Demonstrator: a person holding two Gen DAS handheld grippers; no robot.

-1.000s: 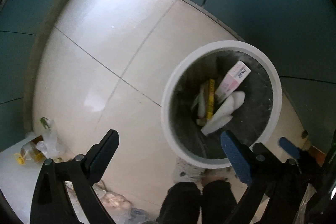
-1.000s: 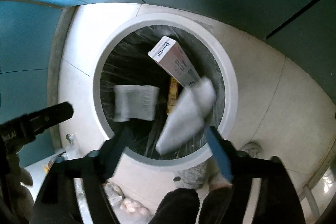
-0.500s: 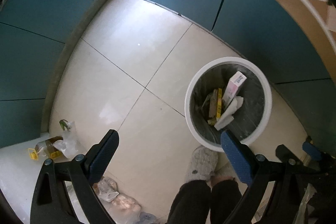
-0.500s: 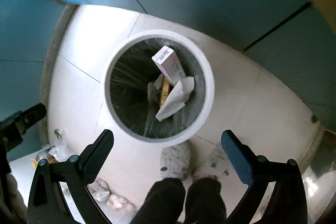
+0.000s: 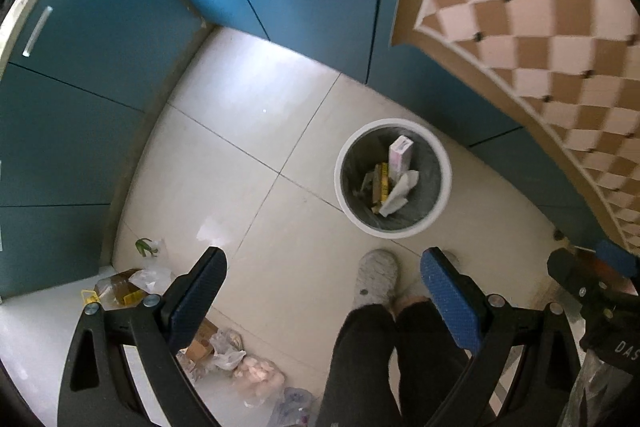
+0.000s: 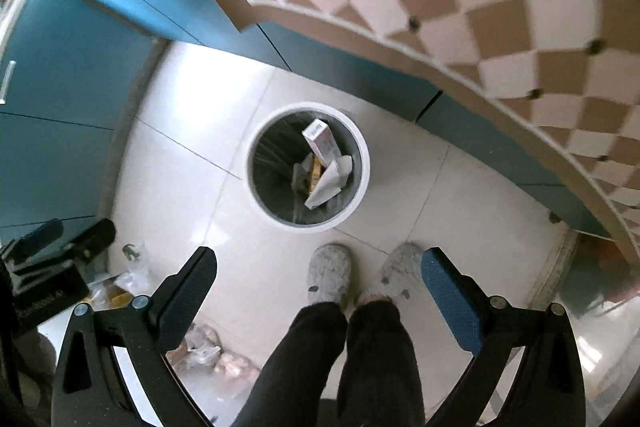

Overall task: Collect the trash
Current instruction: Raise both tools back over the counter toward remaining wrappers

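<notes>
Both grippers' fingers [image 5: 198, 291] [image 6: 192, 287] stand wide, empty. Beyond them, the white bin [image 6: 362, 171] on pale floor tiles [image 5: 224, 187] holds a carton [image 6: 320, 141], crumpled paper [image 6: 328, 183], yellow scraps.

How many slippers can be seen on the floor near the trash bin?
2. The left slipper and the right slipper stand side by side on the tiles, just before the trash bin.

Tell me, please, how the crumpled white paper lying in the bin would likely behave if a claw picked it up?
The crumpled white paper would probably feel very light and floppy, since it is thin and creased. It would likely crush flat between pads rather than slip. Leaning loosely on the box, it may drag neighbouring scraps.
</notes>
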